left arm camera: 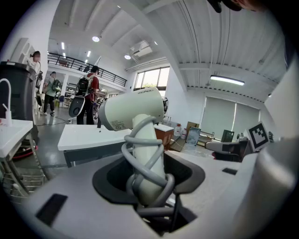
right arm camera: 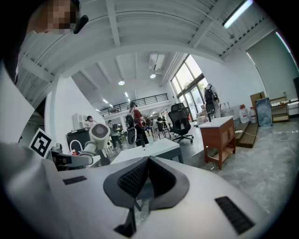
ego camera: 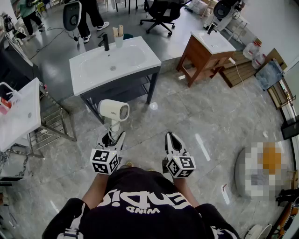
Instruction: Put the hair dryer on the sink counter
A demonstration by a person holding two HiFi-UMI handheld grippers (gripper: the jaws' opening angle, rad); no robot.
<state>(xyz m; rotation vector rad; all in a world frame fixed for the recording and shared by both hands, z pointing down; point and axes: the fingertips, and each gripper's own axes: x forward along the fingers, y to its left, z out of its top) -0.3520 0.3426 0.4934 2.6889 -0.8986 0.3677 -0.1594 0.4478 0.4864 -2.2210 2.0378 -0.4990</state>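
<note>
A white hair dryer (ego camera: 113, 111) stands upright in my left gripper (ego camera: 114, 137), whose jaws are shut on its handle with the grey cord wound round it. In the left gripper view the hair dryer (left arm camera: 133, 112) fills the middle and its handle sits between the dark pads. The white sink counter (ego camera: 93, 74) with a basin and black tap lies ahead, beyond the dryer; it also shows as the sink counter (left arm camera: 88, 136) behind the dryer. My right gripper (ego camera: 171, 141) hovers to the right, shut and holding nothing. In the right gripper view, the right gripper (right arm camera: 148, 164) has its tips together.
A cup (ego camera: 118, 39) with sticks stands at the counter's back edge. A wooden vanity (ego camera: 205, 53) stands at right, another white counter (ego camera: 21, 114) with a metal rack at left. An office chair (ego camera: 161, 14) and people stand farther back. Grey tiled floor lies between me and the sink.
</note>
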